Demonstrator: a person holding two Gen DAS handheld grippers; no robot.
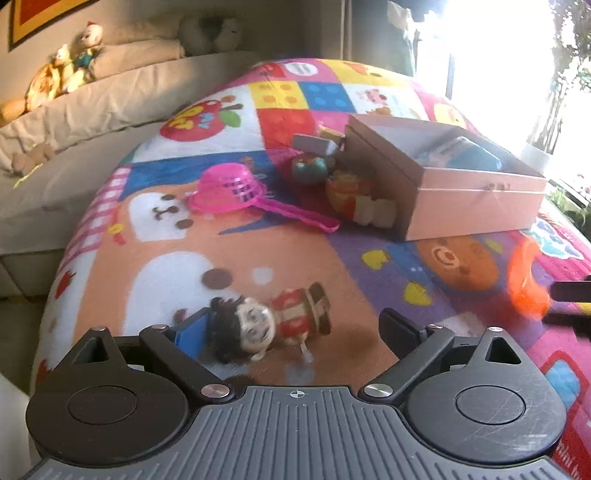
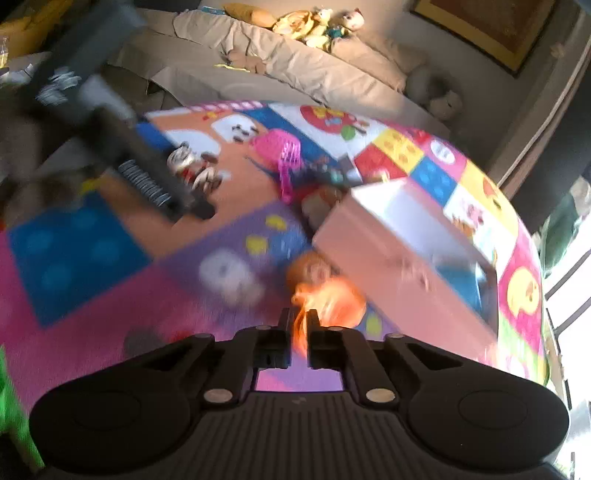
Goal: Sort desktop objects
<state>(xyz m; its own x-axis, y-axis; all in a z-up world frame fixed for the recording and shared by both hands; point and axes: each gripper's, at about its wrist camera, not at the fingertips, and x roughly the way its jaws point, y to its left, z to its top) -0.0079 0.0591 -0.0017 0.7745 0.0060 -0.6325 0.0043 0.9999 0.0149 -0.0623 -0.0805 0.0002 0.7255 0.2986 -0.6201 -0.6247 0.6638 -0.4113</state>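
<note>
The box (image 1: 476, 195) stands open-topped on the mat (image 1: 155, 295), nothing over its mouth. Against its near-left wall a cluster of small toys (image 1: 354, 195) blocks that side. The pink strainer (image 1: 229, 188) lies left of them, its handle reaching toward the cluster. A doll (image 1: 266, 328) lies between the left gripper's (image 1: 291, 328) wide-spread fingers. Between doll and strainer the mat is bare. The box's near long wall is partly fronted by the orange toy (image 2: 328, 299) in the right gripper (image 2: 299, 321).

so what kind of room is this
Most likely a living room or playroom at home: a colourful cartoon play mat strewn with toys, a beige sofa with stuffed animals on it, and a framed picture.
</note>
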